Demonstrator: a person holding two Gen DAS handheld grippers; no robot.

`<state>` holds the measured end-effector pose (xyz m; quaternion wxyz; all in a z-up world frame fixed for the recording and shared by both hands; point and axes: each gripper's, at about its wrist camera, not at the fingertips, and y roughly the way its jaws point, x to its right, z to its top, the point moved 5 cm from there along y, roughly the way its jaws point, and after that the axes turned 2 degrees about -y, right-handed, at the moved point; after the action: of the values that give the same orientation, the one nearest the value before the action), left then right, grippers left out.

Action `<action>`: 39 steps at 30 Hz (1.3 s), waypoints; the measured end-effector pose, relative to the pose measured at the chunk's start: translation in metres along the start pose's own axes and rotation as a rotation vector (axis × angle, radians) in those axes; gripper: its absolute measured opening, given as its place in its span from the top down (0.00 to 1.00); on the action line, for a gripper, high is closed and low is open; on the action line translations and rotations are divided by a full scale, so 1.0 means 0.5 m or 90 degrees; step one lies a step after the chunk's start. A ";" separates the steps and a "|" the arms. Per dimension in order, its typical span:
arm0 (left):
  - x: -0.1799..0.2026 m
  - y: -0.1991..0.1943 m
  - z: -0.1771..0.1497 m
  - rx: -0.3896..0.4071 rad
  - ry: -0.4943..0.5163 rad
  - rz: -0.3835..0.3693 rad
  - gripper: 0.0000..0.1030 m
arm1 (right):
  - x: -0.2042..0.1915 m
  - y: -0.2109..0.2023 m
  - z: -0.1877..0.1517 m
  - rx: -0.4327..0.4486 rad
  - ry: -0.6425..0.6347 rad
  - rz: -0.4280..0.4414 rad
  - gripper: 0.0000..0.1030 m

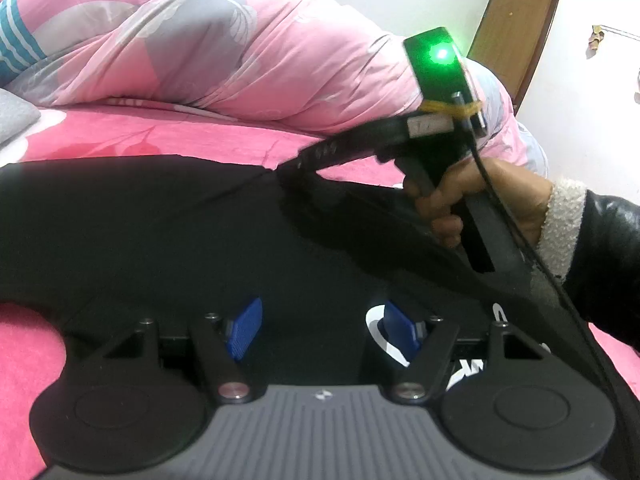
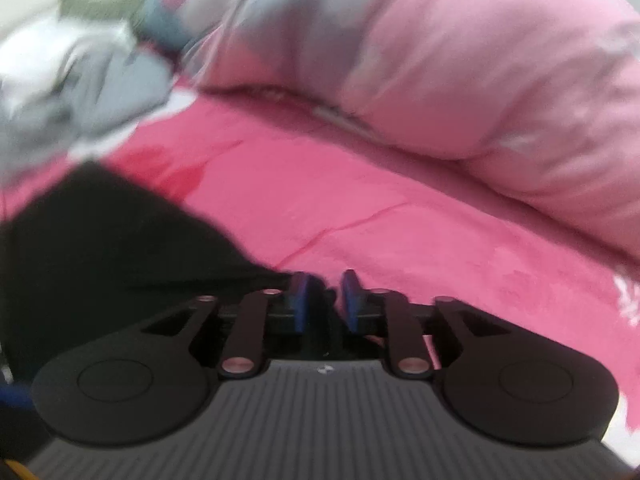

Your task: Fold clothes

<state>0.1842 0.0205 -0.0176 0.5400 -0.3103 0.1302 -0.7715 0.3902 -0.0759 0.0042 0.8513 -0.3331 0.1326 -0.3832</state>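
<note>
- Far left, left wrist view: teal-and-white striped fabric (image 1: 14, 40) at the frame edge, w/ a grey textured cushion (image 1: 14, 120) below it.
- Big puffy pink quilt w/ grey floral print (image 1: 224, 52) is heaped along the back of the bed, on the bright pink bedsheet (image 1: 140, 136).
- Black cloth garment w/ white printed lettering (image 1: 160, 232) lies spread flat on the sheet, filling the mid-frame; white print shows near its lower right.
- Left claw (image 1: 322, 332): blue pads wide apart, nothing between them, hovering just over the garment near the print.
- Right of centre, same view: right claw (image 1: 292, 162) meets the garment's far edge, where the cloth rises to a small peak.
- Its handle carries a green-lit module (image 1: 438, 64); a hand (image 1: 472, 200) in a black jacket sleeve w/ white fleecy cuff (image 1: 560, 228) grips it.
- Far right bkgd: brown wooden door (image 1: 516, 36) in a white wall.
- Right wrist view (blurred): blue pads (image 2: 300, 300) close together w/ dark cloth bunched between them, so clamped on the garment edge; rest of the garment trails off to the left over the sheet.
- Upper left there: a blurry grey-white clothes pile (image 2: 80, 80); details can't be made out.
</note>
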 end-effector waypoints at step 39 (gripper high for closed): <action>-0.003 0.000 0.000 -0.003 -0.005 -0.010 0.33 | 0.290 -0.273 -0.169 -0.018 0.228 -0.171 0.58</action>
<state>0.1846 0.0218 -0.0183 0.5338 -0.3160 0.1275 -0.7739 0.3701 -0.2887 0.0371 0.7507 -0.2865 0.2412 -0.5442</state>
